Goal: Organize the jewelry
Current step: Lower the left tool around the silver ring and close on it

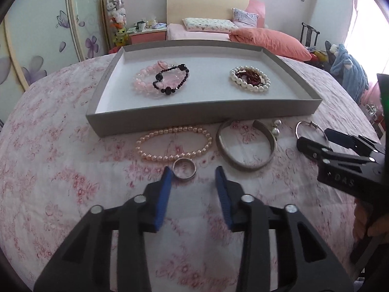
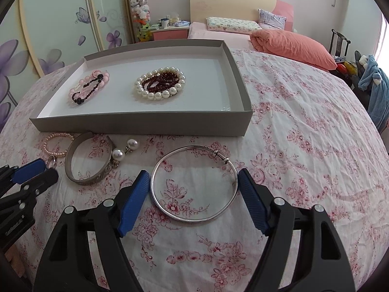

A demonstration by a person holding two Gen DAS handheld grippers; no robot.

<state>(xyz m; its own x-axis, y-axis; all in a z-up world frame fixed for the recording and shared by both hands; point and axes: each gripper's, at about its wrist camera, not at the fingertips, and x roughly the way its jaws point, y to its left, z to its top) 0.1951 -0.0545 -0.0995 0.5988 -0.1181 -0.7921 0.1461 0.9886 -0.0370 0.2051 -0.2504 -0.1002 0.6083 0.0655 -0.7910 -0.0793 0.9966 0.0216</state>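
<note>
A grey tray on the floral cloth holds a pink bead bracelet under a black bead bracelet, and a white pearl bracelet around dark red beads. In front of the tray lie a pink pearl bracelet, a small silver ring, a wide silver cuff, two pearl earrings and a thin silver bangle. My left gripper is open, its left fingertip beside the ring. My right gripper is open, straddling the thin bangle.
The table has a white cloth with pink flowers. Behind it stand a bed with an orange pillow, a chair with blue clothing at the right, and wardrobe doors with flower prints at the left.
</note>
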